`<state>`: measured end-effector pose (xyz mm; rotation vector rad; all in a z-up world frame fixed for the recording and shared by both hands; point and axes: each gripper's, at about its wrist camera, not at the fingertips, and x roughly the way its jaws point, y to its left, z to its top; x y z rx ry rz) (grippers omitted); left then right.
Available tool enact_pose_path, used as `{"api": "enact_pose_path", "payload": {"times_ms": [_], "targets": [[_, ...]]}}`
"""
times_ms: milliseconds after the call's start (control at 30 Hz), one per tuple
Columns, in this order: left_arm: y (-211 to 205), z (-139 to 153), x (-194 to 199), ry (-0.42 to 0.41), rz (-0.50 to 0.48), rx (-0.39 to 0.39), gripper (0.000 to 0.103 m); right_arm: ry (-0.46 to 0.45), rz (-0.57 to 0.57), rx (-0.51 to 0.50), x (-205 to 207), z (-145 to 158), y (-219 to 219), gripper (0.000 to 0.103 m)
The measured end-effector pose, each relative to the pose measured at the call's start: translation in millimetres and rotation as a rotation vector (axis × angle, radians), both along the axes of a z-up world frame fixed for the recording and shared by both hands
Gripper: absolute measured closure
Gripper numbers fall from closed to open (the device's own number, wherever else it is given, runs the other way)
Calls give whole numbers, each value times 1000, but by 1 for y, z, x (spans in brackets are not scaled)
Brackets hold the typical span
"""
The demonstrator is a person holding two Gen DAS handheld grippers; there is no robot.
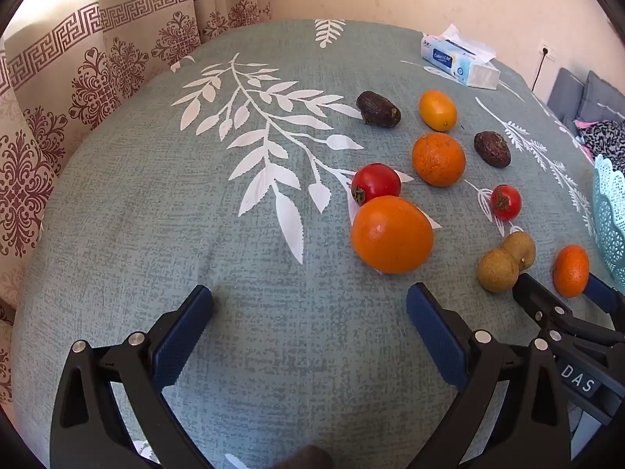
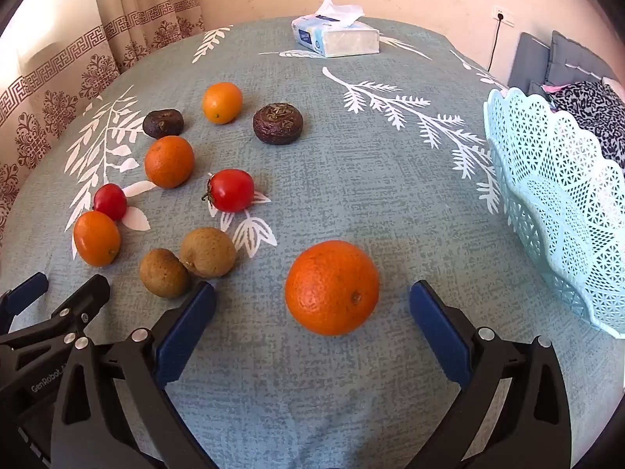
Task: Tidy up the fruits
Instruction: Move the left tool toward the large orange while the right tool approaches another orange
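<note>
Lying loose on the tablecloth (image 2: pixel 351 179), the orange (image 2: pixel 332 287) is being framed by the spread-apart right gripper (image 2: pixel 312 312), left gripper (image 1: pixel 310 314) likewise held apart.

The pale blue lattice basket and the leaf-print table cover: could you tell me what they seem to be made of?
The pale blue lattice basket looks like moulded plastic: even openwork holes, scalloped rim, slight sheen. The grey-green leaf-print table cover looks like matte woven fabric, showing a crosshatch texture, though that weave could be printed.
</note>
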<state>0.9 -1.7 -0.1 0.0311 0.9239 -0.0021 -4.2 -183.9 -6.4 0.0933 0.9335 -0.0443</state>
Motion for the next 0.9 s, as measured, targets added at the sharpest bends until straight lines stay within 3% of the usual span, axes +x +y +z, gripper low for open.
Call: {"api": "enact_pose_path", "payload": {"times_ms": [200, 367, 900], "targets": [[-1, 1, 1, -5, 7, 6, 5, -24, 65, 114, -6, 4, -19, 2], [0, -1, -2, -11, 7, 7, 5, 15, 91, 18, -2, 2, -5, 2], [1, 1, -4, -16, -25, -29, 5, 21, 237, 75, -11, 6, -16, 2]]}}
